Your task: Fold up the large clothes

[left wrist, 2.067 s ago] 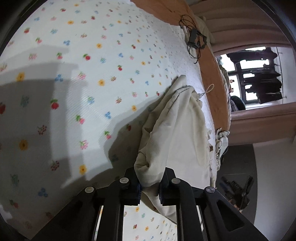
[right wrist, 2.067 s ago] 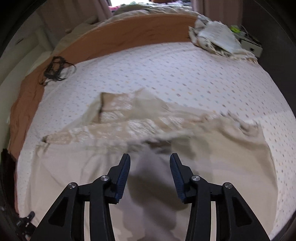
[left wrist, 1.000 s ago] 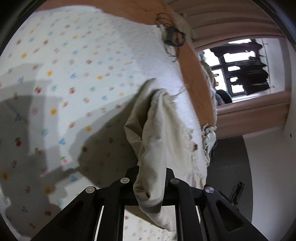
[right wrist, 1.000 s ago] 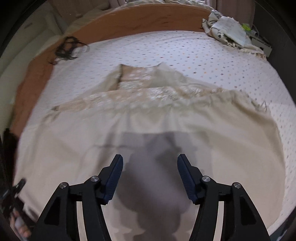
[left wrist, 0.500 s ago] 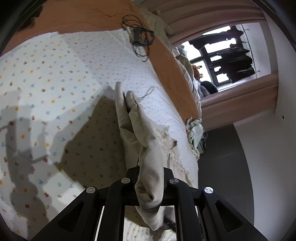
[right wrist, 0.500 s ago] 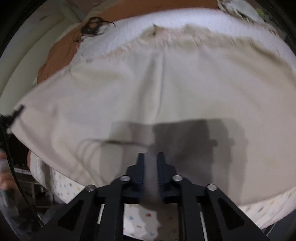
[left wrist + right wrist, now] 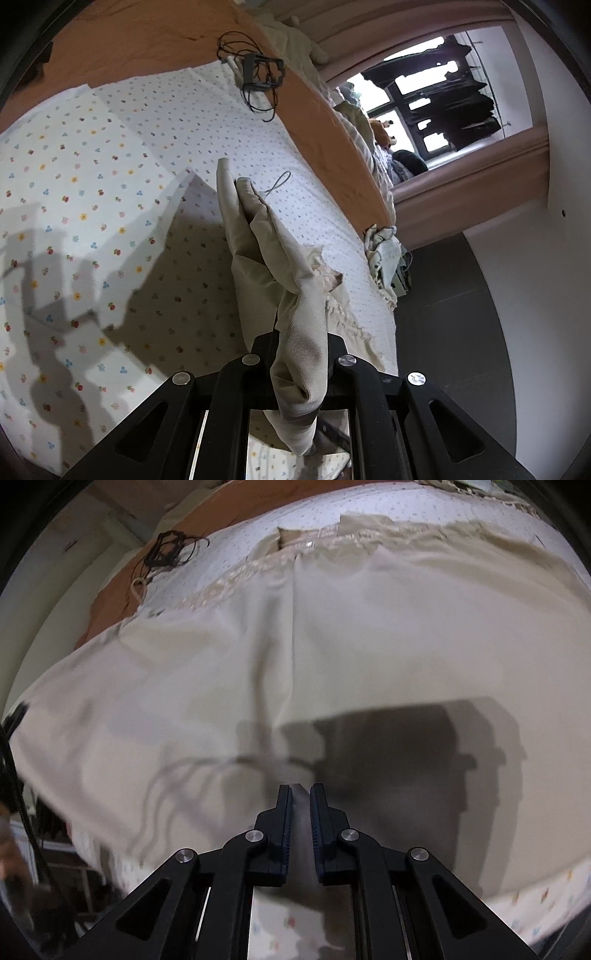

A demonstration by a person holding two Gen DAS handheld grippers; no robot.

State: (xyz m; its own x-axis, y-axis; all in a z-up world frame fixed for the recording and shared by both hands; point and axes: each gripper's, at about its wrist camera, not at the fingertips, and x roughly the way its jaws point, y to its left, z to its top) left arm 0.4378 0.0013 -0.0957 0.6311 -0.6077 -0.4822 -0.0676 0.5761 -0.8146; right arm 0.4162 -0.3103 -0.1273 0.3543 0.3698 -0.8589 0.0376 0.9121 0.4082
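Note:
A large beige garment (image 7: 332,635) with a lace band along its far part lies spread over a bed with a flower-print sheet (image 7: 74,184). My right gripper (image 7: 301,794) is shut on the garment's near hem, with cloth pinched between the fingers. My left gripper (image 7: 299,339) is shut on a bunched edge of the same garment (image 7: 266,251) and holds it raised above the sheet, the cloth hanging over the jaws and trailing to the bed.
An orange blanket (image 7: 147,37) runs along the bed's far side, with a black cable bundle (image 7: 258,74) on it, also in the right wrist view (image 7: 166,550). Other crumpled clothes (image 7: 384,251) lie at the bed's corner. Dark floor (image 7: 443,332) lies beyond the bed edge.
My right gripper came down from open above the garment and closed on its near hem. My left gripper lifted its bunched edge higher and swung toward the window side.

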